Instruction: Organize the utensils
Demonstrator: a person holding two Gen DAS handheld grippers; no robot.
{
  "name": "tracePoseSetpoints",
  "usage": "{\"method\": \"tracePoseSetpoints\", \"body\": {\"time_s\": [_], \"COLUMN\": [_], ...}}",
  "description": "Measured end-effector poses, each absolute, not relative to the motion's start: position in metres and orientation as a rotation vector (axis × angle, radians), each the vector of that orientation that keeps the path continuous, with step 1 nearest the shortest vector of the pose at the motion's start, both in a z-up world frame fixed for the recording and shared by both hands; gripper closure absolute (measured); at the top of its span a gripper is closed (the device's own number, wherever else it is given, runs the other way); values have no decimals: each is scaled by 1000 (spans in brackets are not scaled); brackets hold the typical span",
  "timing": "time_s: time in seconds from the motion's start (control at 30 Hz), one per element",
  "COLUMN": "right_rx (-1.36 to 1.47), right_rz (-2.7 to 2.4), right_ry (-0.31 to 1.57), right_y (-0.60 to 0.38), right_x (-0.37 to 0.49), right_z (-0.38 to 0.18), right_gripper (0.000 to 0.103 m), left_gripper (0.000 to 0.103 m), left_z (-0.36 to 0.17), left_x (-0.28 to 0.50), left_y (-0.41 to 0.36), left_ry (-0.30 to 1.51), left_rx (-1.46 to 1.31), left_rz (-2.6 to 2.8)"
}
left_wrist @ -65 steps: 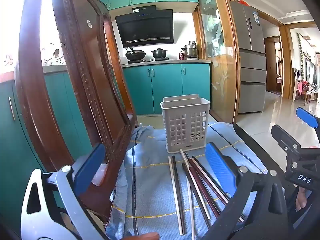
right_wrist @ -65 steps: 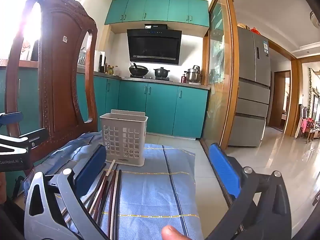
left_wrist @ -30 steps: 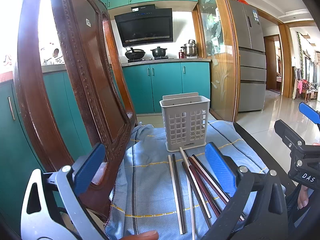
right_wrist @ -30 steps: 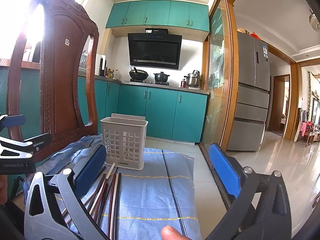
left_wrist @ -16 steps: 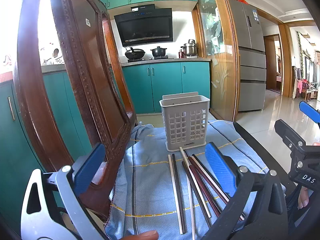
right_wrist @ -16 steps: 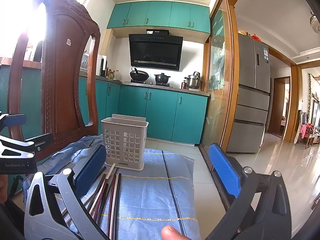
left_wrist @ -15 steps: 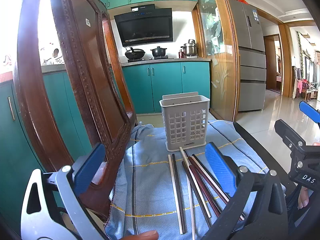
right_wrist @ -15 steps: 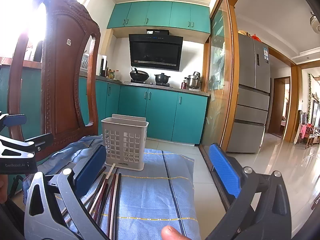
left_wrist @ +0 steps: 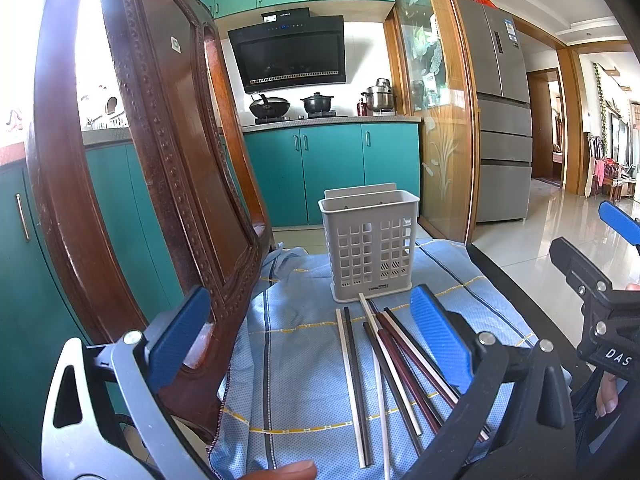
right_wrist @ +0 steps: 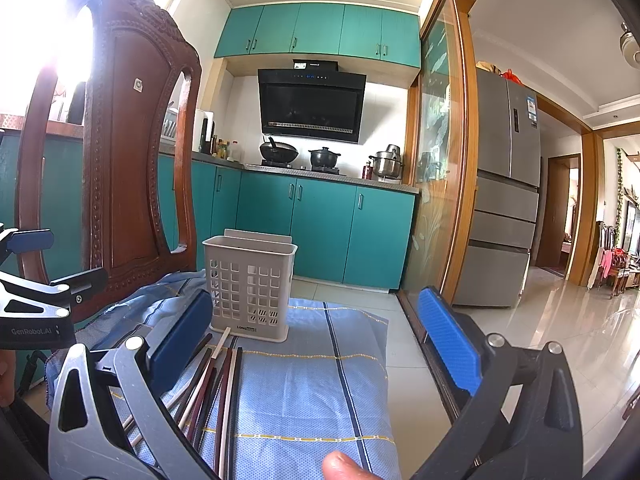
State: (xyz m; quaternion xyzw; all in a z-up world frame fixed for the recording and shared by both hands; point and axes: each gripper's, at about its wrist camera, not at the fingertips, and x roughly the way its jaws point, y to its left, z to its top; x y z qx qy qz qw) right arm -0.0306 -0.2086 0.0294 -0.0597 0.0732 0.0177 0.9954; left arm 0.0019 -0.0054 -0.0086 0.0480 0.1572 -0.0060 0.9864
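Note:
A grey slotted utensil basket (left_wrist: 370,246) stands upright and empty on a blue cloth (left_wrist: 296,360); it also shows in the right wrist view (right_wrist: 250,286). Several chopsticks (left_wrist: 384,364), white, dark brown and black, lie side by side on the cloth in front of it, also in the right wrist view (right_wrist: 218,384). My left gripper (left_wrist: 308,340) is open and empty, held above the near ends of the chopsticks. My right gripper (right_wrist: 316,340) is open and empty, to the right of the chopsticks, over the cloth (right_wrist: 312,392).
A carved dark wooden chair back (left_wrist: 160,168) rises close on the left, next to the cloth. The table's dark right edge (left_wrist: 516,284) drops to a tiled floor. Teal kitchen cabinets (right_wrist: 328,232) and a fridge (right_wrist: 504,216) stand behind.
The right gripper has risen slightly and tilted up a little. The left gripper and the chopsticks have stayed where they were.

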Motion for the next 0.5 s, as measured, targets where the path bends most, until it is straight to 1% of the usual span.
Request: {"method": "tracePoseSetpoints", "body": {"time_s": [0.5], "right_rx": [-120], "right_rz": [35], "right_ry": [144], "right_y": [-209], "right_x": [-31], "right_z": [29], "right_gripper": [2], "left_gripper": [3], "left_z": [-9], "left_x": [2], "left_y": [-6], "left_ry": [317], "left_rx": [97], "left_rz": [-12]}}
